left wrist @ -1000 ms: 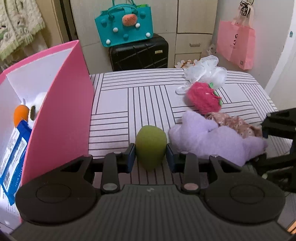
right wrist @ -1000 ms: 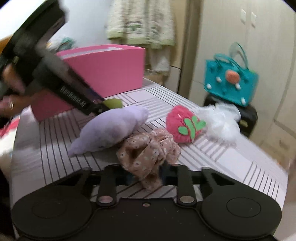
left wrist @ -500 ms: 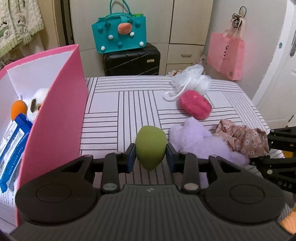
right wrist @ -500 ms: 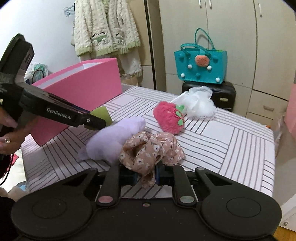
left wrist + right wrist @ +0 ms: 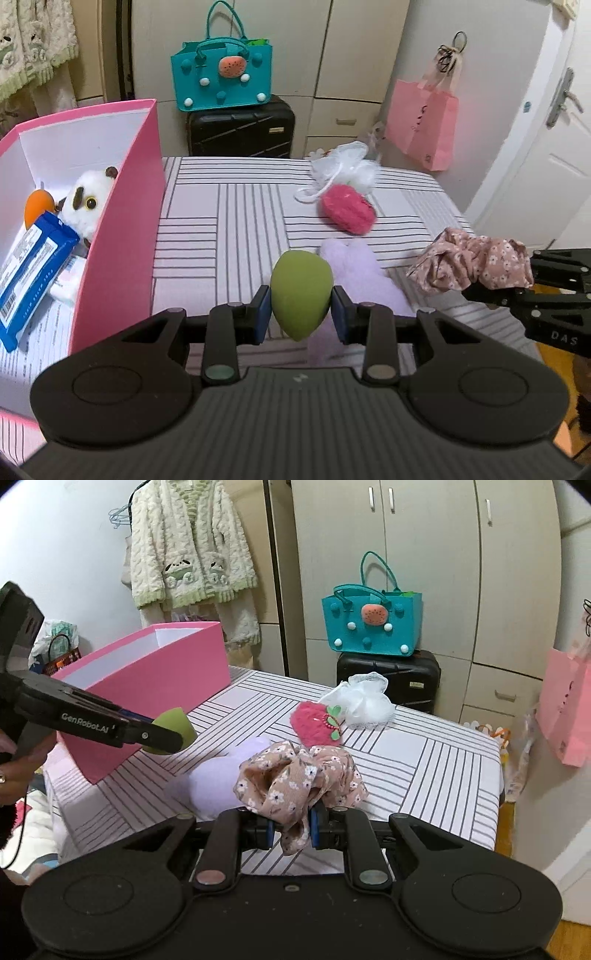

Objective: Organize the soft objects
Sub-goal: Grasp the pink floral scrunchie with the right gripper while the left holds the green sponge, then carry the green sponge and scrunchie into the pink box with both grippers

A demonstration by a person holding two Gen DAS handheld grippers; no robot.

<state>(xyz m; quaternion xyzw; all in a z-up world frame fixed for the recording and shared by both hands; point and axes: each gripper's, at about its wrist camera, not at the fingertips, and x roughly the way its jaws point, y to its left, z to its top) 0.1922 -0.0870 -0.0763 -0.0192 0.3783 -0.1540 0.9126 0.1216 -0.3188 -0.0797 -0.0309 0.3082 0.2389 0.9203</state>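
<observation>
Both tongs have come up off the table (image 5: 229, 206) since the earlier frames, each carrying its catch clear of the striped cloth. Left tongs (image 5: 301, 314) are clamped on the green egg-shaped sponge (image 5: 300, 293), pads pressing its sides, pointed end hanging down. Right tongs (image 5: 291, 829) are closed on the floral scrunchie (image 5: 299, 775), pinching a fold of it while the rest bunches above the pads.

Just beyond and to the right of the left tongs lies the lilac plush (image 5: 360, 269), on the table. Farther ahead of them rests the pink strawberry puff (image 5: 347, 212), touching the white mesh bath pouf (image 5: 347, 170) behind it. To the left of the left tongs stands the pink box (image 5: 122, 240), holding a white plush toy (image 5: 86, 199), an orange sponge (image 5: 38, 205) and a blue packet (image 5: 33, 277).

From the right tongs, the left tongs show at far left, a hand (image 5: 18, 771) gripping their handle.
</observation>
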